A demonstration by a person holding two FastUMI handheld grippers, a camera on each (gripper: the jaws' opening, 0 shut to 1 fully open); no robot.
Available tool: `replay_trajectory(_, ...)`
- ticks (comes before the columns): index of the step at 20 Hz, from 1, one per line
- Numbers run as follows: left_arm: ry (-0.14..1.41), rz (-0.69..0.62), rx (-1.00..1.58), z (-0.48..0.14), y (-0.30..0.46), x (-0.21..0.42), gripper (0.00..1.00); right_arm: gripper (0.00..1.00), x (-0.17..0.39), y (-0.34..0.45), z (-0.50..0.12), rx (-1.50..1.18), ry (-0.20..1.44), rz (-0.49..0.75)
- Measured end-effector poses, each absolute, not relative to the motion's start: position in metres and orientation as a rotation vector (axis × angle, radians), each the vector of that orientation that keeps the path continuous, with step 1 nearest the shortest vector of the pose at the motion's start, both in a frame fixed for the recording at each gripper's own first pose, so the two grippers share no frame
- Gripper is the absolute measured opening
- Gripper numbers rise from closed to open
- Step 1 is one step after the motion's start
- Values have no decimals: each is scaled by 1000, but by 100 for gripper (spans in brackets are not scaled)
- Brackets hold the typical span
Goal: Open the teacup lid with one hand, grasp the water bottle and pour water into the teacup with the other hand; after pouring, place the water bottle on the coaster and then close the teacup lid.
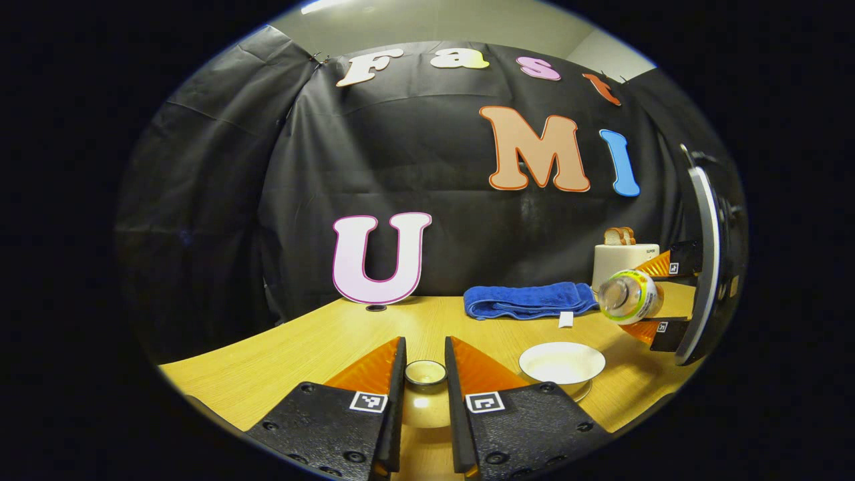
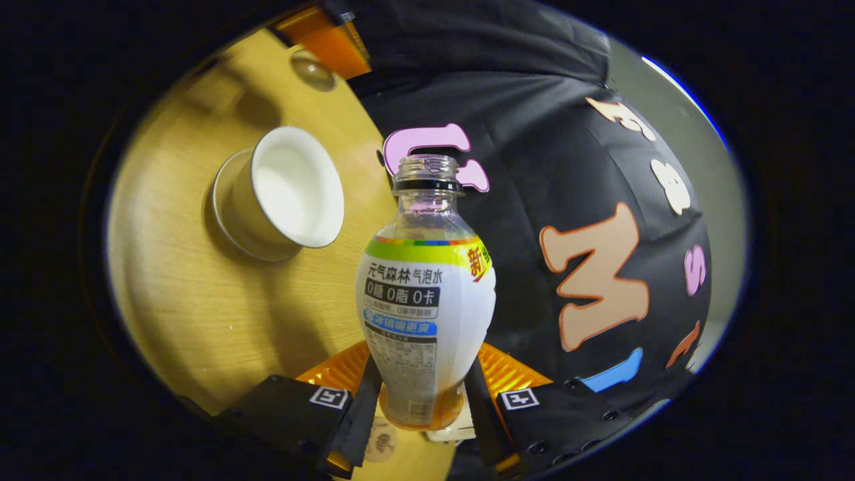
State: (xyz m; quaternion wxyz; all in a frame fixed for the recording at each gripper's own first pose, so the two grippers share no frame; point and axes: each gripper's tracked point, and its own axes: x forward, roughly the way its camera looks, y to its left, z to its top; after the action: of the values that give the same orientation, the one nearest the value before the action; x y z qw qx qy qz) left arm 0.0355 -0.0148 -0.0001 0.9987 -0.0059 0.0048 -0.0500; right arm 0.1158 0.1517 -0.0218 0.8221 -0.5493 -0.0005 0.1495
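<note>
My left gripper is shut on the knob of the pale teacup lid, which it holds above the wooden table. The white teacup stands uncovered on its saucer to the right. Beyond the cup, my right gripper is shut on the water bottle, which is tipped sideways with its mouth to the left. In the right gripper view the uncapped bottle sits between the fingers of the right gripper, with the teacup to its left. At the top, the left gripper holds the lid. I see no water stream.
A folded blue towel lies at the back of the table. A toaster with bread stands behind the bottle. A pale round patterned piece lies under the right gripper's fingers.
</note>
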Motion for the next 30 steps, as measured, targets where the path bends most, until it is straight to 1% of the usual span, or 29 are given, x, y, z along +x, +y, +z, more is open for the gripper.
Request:
replay_trajectory(5, 9, -100, -12, 0, -15, 35, 28, 65, 120, 133, 0, -731, 74, 309)
replay_trajectory(6, 9, -100, -12, 0, -15, 35, 28, 71, 122, 121, 7, -640, 84, 305)
replay_trajectory(9, 9, -100, -12, 0, -15, 35, 28, 68, 123, 96, 20, -411, 114, 293)
replay_trajectory(10, 9, -100, -12, 0, -15, 35, 28, 65, 124, 87, 26, -355, 123, 278)
replay_trajectory(11, 9, -100, -12, 0, -15, 35, 28, 65, 124, 80, 34, -302, 126, 269)
replay_trajectory(12, 9, -100, -12, 0, -15, 35, 28, 70, 125, 70, 37, -256, 137, 251)
replay_trajectory(14, 9, -100, -12, 0, -15, 35, 28, 66, 131, 50, 33, -149, 179, 224)
replay_trajectory(16, 9, -100, -12, 0, -15, 35, 28, 70, 141, 32, 21, -43, 209, 200)
replay_trajectory(18, 9, -100, -12, 0, -15, 35, 28, 67, 143, 11, 11, -8, 216, 156)
replay_trajectory(21, 9, -100, -12, 0, -15, 35, 28, 67, 146, -4, -4, -1, 215, 113)
replay_trajectory(29, 9, -100, -12, 0, -15, 35, 28, 67, 148, -11, -28, 9, 236, 100)
replay_trajectory(30, 9, -100, -12, 0, -15, 35, 28, 70, 149, -11, -30, 6, 239, 100)
